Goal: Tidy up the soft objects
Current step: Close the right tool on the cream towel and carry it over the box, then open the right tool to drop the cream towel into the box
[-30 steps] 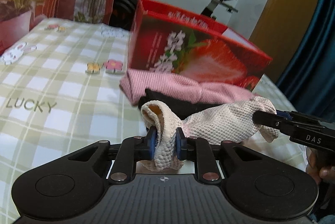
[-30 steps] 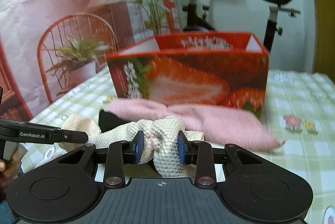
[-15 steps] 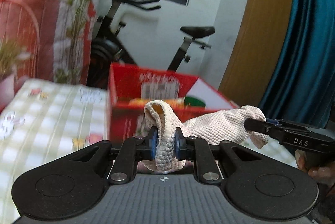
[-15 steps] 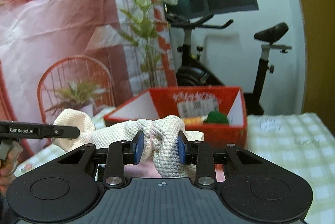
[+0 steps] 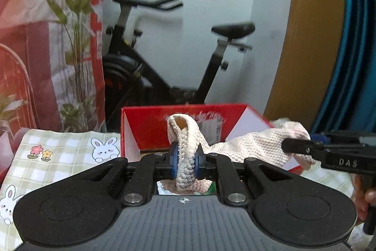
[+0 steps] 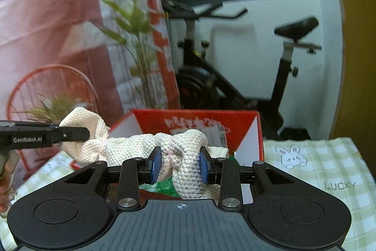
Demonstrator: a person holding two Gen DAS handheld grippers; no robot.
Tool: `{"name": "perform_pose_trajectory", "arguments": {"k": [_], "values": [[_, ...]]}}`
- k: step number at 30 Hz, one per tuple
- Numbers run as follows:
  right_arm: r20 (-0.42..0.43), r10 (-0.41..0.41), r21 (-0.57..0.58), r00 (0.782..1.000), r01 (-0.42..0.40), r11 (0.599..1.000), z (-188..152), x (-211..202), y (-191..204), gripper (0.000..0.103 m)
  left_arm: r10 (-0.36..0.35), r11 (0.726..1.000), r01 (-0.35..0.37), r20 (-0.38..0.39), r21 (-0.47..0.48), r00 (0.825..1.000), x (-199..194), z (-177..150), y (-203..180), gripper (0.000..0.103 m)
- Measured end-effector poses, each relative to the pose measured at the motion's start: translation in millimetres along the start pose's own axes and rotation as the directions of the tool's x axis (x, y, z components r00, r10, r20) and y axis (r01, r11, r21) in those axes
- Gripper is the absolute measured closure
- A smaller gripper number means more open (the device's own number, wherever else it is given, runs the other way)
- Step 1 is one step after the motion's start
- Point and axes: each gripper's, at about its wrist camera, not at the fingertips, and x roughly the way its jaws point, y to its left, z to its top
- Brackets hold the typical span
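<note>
Both grippers clamp a cream knitted cloth in mid-air before the open red box: the left gripper pinches one end, the right gripper the other. Uneven release could drape it over the box's rim.

Exercise bike, printed plant backdrop, teal curtain

Your left gripper & right gripper look alike: matte black bodies w/ ribbed grey centre plate, round recessed discs at lower corners, silver screws on linkage arms, blue pads, white "DAS" / "GenRobot.AI" lettering on side bars.
</note>
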Motion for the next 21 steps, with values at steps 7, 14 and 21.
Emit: {"name": "perform_pose_trajectory", "arguments": {"k": [7,14,21], "values": [[-0.16,-0.026,0.039,0.987,0.033,0.999,-6.3,59.2,-7.3,0.073,0.017,1.0,-0.02,-0.158,-0.015,0.987,52.6,-8.4,11.4,0.089],[-0.259,-0.044,0.037,0.965,0.055,0.998,-16.3,84.7,-7.4,0.073,0.007,1.0,-0.005,-0.238,0.009,0.971,67.8,-17.1,10.3,0.089],[-0.273,-0.05,0.048,0.961,0.066,0.997,-15.7,88.6,-5.9,0.067,0.016,1.0,-0.016,-0.262,0.004,0.965,71.8,-16.8,12.5,0.078]]}}
